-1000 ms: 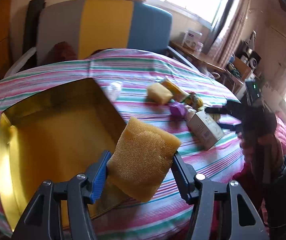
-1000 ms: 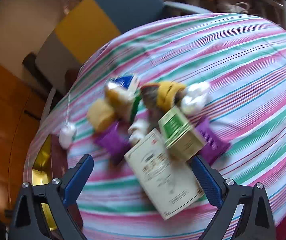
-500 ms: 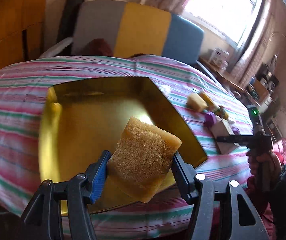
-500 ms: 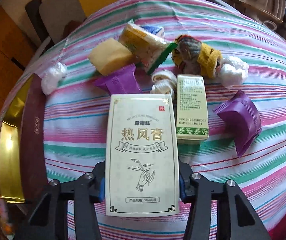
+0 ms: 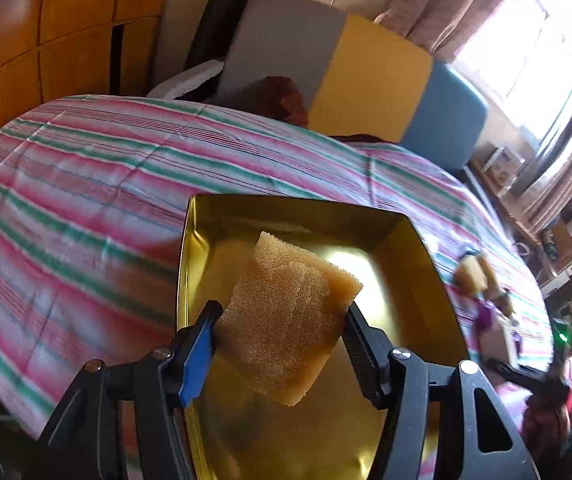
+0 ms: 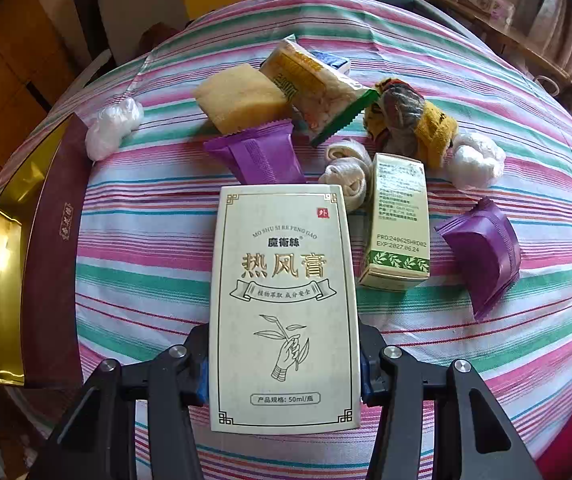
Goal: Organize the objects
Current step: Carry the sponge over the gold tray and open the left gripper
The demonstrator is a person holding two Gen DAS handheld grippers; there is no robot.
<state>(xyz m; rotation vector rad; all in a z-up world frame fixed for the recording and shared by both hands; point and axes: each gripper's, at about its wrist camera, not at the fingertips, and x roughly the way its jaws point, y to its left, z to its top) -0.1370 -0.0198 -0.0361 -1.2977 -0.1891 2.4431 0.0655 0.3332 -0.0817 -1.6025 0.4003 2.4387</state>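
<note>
My left gripper point(image 5: 279, 336) is shut on a tan sponge point(image 5: 290, 316) and holds it above the open gold box point(image 5: 418, 280) on the striped tablecloth. My right gripper point(image 6: 283, 368) is shut on a large cream carton with Chinese print point(image 6: 283, 304), which lies flat among a pile: a yellow sponge point(image 6: 237, 98), two purple packets point(image 6: 255, 156), a snack packet point(image 6: 318, 92), a smaller green-trimmed carton point(image 6: 400, 220), rolled socks point(image 6: 410, 120) and white wads point(image 6: 111, 128). The gold box shows at the left of the right wrist view point(image 6: 1, 264).
The round table carries a pink, green and white striped cloth point(image 5: 85, 200). A grey, yellow and blue chair point(image 5: 346, 68) stands behind it. Wooden cabinets point(image 5: 45, 32) are at the left. A side table with clutter point(image 5: 526, 184) sits by the window.
My left gripper has swung left with the sponge and now hangs over the middle of the gold box. My right gripper has closed on the large cream carton and stays on it.
</note>
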